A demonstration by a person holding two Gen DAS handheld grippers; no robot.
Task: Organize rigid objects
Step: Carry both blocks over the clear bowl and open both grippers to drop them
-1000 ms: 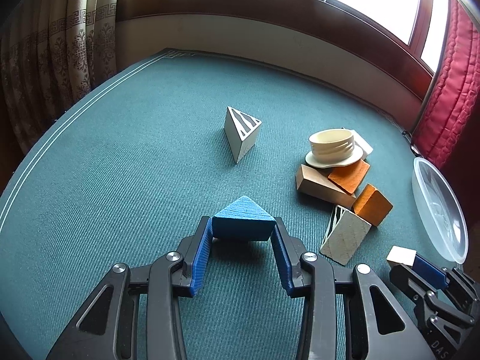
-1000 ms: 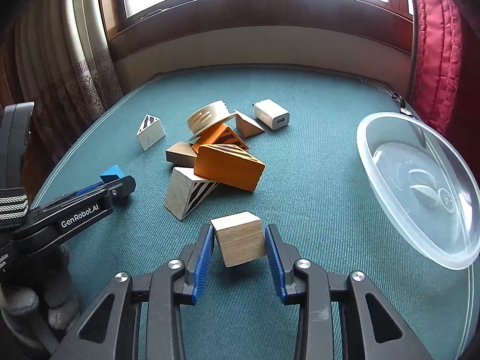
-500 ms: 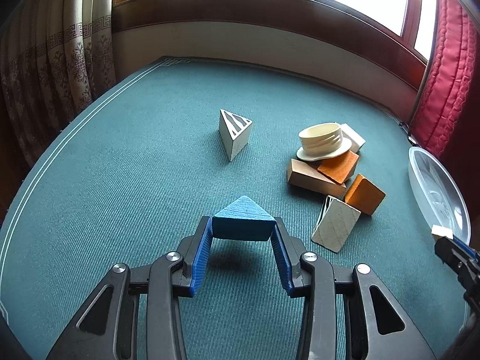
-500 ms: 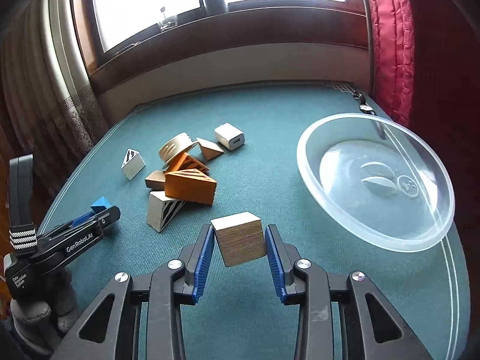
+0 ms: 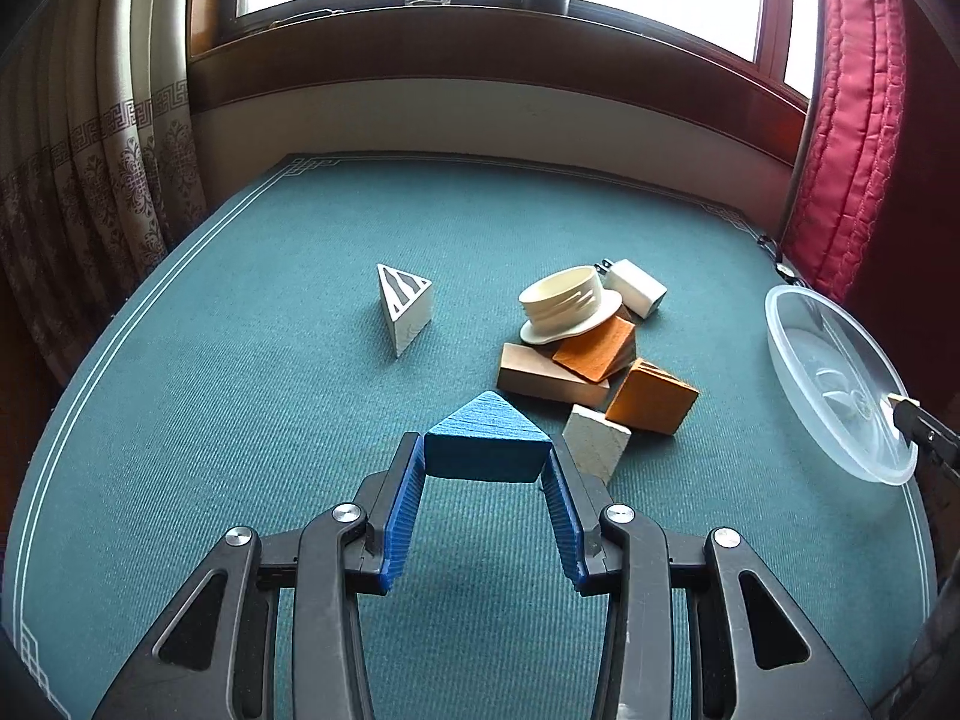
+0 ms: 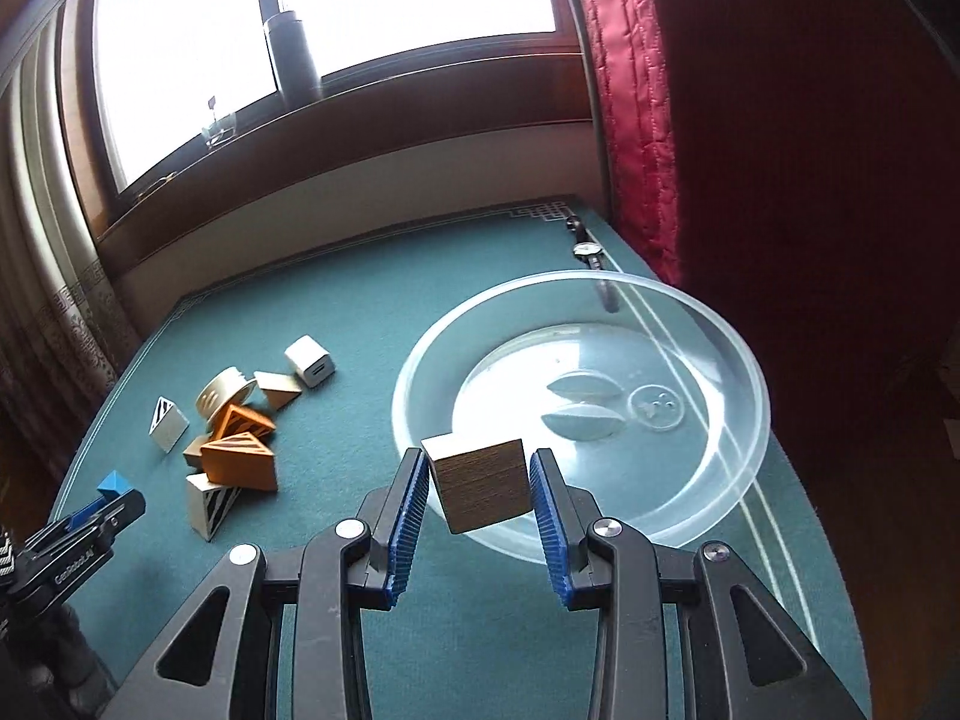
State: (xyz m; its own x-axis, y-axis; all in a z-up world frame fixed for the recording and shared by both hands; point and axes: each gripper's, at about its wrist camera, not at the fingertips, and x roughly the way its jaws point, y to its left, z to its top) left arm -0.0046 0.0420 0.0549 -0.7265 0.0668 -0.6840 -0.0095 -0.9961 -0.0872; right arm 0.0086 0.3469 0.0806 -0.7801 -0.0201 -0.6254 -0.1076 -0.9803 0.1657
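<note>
Between the right gripper [image 6: 479, 483] jaws, a pinched wooden cube [image 6: 480, 483] hangs over the clear bowl [image 6: 708, 516] rim, release pending, while the left gripper [image 5: 485, 459] clamps a blue wedge [image 5: 486, 441].

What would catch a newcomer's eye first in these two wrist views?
Most striking is the wooden cube pinched between the right gripper's blue fingers, held above the near rim of the clear plastic bowl at the table's right edge. Next, the blue wedge clamped in the left gripper, lifted above the green cloth. Beyond it lies a jumble of orange and wooden blocks under a cream lid.
</note>
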